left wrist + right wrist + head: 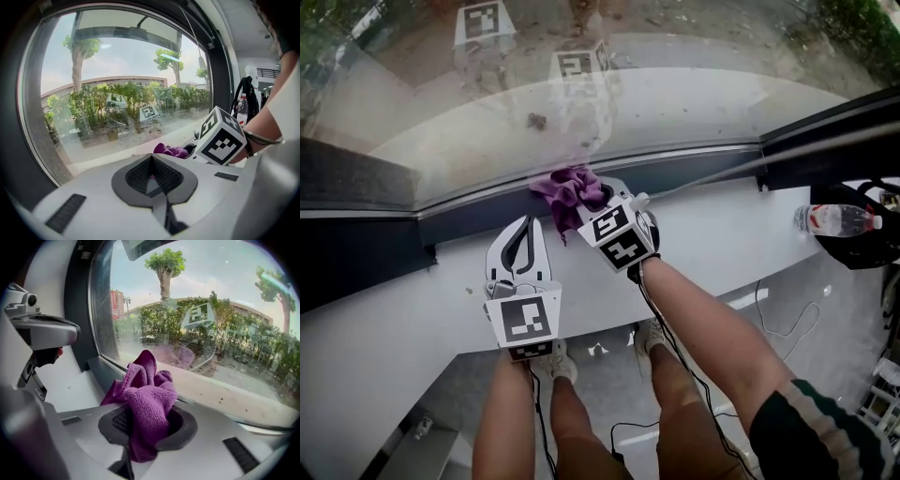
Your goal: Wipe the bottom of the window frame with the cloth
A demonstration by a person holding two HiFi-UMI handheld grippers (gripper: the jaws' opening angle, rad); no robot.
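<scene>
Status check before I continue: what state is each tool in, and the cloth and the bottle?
left tool: shut, nothing between its jaws.
right tool: shut on the cloth.
cloth: bunched up, at the bottom of the window frame.
water bottle: upright at the right end of the sill, beside a black bag.

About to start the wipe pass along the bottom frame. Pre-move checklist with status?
1. Cloth clamped in right gripper: ok.
2. Cloth touching the bottom window frame: cannot tell; it sits right at it.
3. Left gripper shut, empty, apart from the cloth: ok.
4. Water bottle lying on the sill, away from the frame: ok.
</scene>
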